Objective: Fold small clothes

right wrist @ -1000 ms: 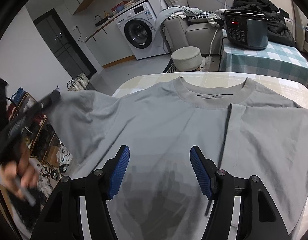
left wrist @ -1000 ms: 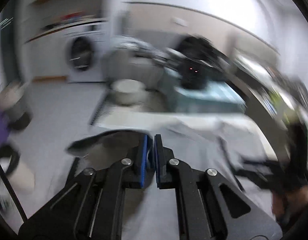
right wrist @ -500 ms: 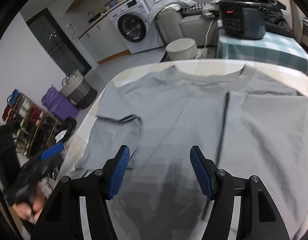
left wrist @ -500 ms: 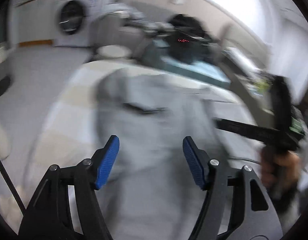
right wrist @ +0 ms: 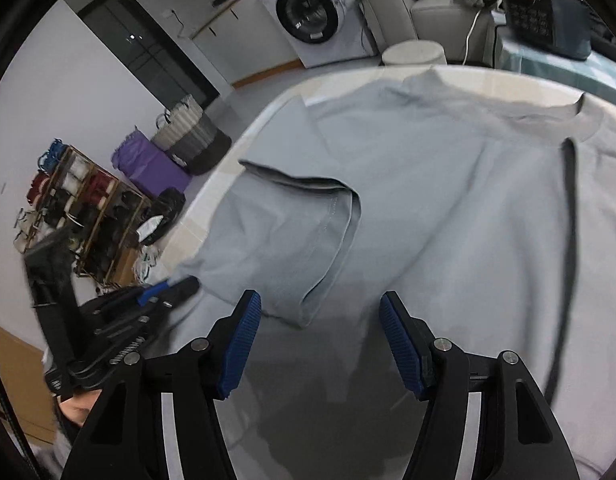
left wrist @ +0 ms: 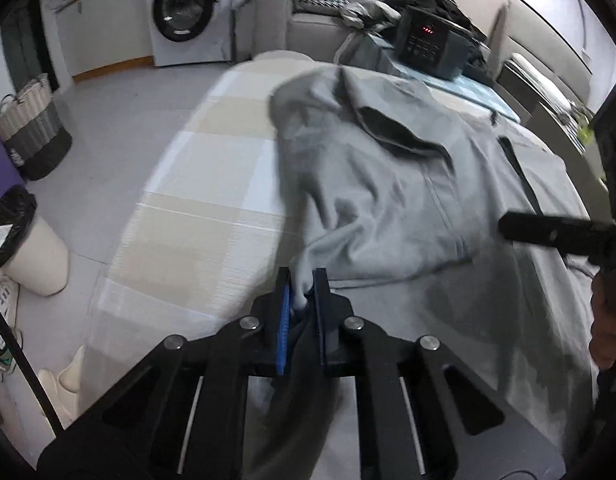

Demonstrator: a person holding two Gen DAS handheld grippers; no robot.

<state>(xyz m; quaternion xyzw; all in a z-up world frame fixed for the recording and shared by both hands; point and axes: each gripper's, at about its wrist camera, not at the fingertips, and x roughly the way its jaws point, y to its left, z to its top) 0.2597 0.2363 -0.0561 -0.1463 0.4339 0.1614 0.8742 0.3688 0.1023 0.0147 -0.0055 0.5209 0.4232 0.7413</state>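
Left wrist: claw [left wrist: 302, 286] apparently pinching shirt [left wrist: 388, 184].

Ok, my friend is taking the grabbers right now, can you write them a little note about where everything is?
Left gripper: shut on the grey T-shirt's side edge; jaws just closed.
Right gripper: open, over the shirt, holding nothing.
The shirt lies front-up on the checked table, collar at the far end.
Done: left sleeve folded in over the chest.
Left: fold in the sides and other sleeve, then fold the bottom towards the collar.
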